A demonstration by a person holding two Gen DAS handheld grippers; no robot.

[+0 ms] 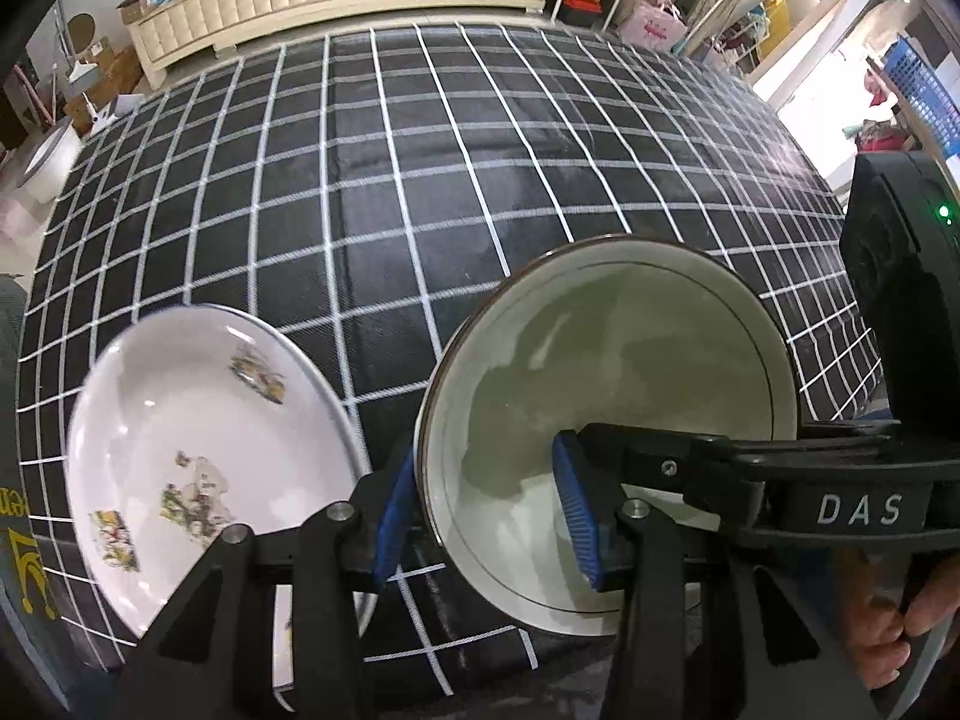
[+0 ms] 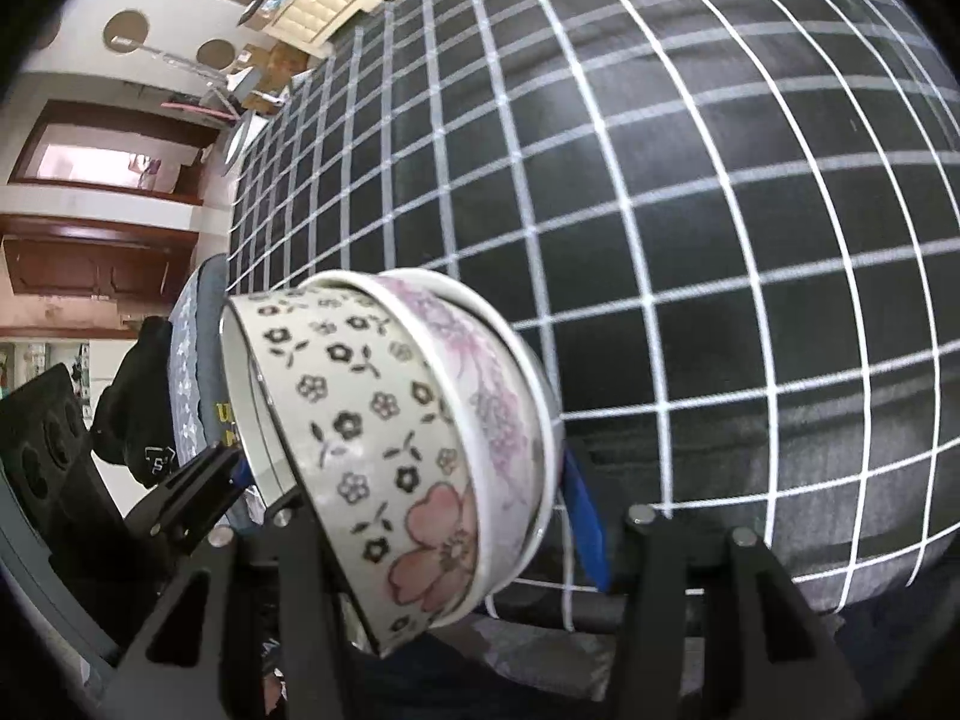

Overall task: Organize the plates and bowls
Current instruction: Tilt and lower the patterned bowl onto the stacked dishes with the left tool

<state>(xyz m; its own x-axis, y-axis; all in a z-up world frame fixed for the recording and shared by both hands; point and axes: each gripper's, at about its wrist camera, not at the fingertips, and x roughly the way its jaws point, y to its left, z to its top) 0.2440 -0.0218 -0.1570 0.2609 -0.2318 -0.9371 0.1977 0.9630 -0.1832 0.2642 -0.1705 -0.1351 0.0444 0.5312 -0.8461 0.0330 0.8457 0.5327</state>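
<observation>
We see the white bowl (image 1: 606,420) tipped on the black checked cloth (image 1: 420,180), its near wall clamped between the blue pads (image 1: 573,516) of our left gripper (image 1: 483,519), one pad outside and one inside the rim. Just beside it, left, lies a flower-printed white plate (image 1: 198,438). Our right gripper (image 2: 414,510) holds a stack of nested floral bowls (image 2: 390,438) tilted on its side between the fingers, above the cloth.

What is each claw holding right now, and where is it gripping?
Left claw pinches the white bowl by its near rim. Right claw clamps the stacked floral bowls, apparently across their walls.
</observation>
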